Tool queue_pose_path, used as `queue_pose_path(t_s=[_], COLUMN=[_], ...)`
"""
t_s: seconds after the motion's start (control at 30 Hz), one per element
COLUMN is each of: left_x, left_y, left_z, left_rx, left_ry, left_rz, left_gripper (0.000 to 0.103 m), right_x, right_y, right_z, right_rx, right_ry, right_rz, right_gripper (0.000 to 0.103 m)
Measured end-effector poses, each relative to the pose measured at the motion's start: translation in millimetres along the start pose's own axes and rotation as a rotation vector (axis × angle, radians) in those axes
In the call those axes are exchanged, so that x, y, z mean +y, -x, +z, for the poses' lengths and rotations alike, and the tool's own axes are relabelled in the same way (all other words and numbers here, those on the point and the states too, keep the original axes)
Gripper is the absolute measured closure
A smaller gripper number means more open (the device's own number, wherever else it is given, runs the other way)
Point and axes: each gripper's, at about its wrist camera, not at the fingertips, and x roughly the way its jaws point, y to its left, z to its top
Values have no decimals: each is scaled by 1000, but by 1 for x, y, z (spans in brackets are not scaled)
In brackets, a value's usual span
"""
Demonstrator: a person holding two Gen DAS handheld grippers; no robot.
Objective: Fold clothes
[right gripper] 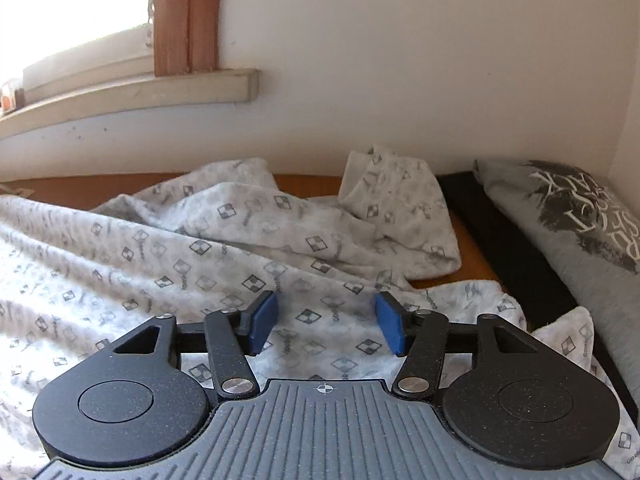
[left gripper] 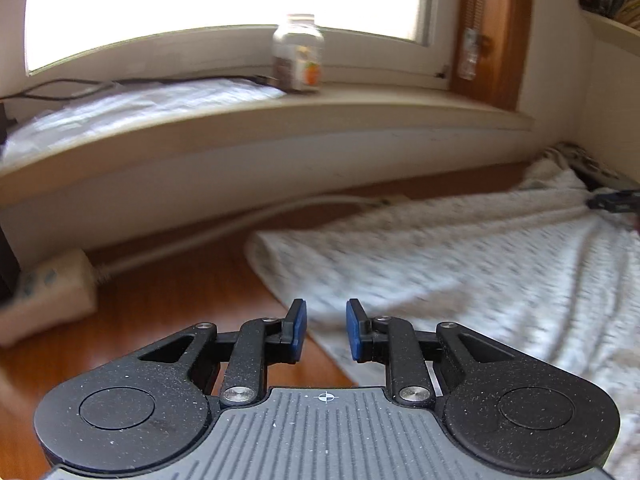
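Note:
A white garment with a grey checker print (right gripper: 192,248) lies spread and rumpled on a wooden surface (right gripper: 308,184). Its far part (right gripper: 396,208) is bunched up near the wall. My right gripper (right gripper: 326,326) hovers low over the cloth, open, with nothing between its blue pads. In the left wrist view the same garment (left gripper: 460,264) stretches to the right, blurred. My left gripper (left gripper: 326,330) is open at the garment's near left edge, its blue pads apart and empty. The other gripper's tip (left gripper: 612,202) shows at the far right of that view.
A window sill (left gripper: 280,120) runs along the wall, with a glass jar (left gripper: 298,54) and white cloth (left gripper: 132,104) on it. A power strip (left gripper: 48,292) and cable lie at the left. A grey printed shirt (right gripper: 576,232) on a black board (right gripper: 500,248) sits at the right.

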Motion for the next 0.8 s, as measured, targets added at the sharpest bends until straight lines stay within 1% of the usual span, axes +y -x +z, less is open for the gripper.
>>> queue_pose_path(t_s=[0.03, 0.23, 0.27, 0.3, 0.33, 0.47, 0.6, 0.63, 0.67, 0.7, 0.73, 0.8], left_x=[-8, -33, -37, -42, -46, -49, -54, -56, -58, -62, -63, -67], left_y=[1, 7, 8, 9, 10, 12, 11, 11, 11, 12, 14, 18], left_z=[-3, -20, -23, -26, -29, -32, -32, -32, -32, -34, -34, -36], left_rx=[13, 33, 36, 40, 43, 41, 36, 34, 33, 24, 13, -8], left_ry=[3, 13, 15, 16, 18, 51, 29, 24, 19, 1, -8, -27], left_rz=[2, 1, 1, 1, 0, 13, 53, 60, 68, 83, 86, 92], left_gripper=[79, 79, 76, 70, 68, 69, 69, 71, 76, 98, 102, 102], right_x=[1, -2, -2, -2, -3, -3, -2, -2, -2, -2, -3, -3], right_y=[0, -2, -2, -3, -3, -2, -2, -2, -2, -2, -2, -2], right_z=[0, -1, -1, 0, 0, 0, 0, 0, 1, 1, 1, 1], right_rx=[3, 13, 15, 16, 16, 17, 18, 18, 18, 19, 19, 19], right_ry=[1, -20, -23, -26, -27, -22, -25, -25, -26, -27, -28, -32], right_rz=[-3, -2, -1, 0, 1, 0, 1, 1, 2, 2, 3, 6], right_gripper=[45, 40, 40, 40, 40, 39, 39, 39, 39, 39, 39, 39])
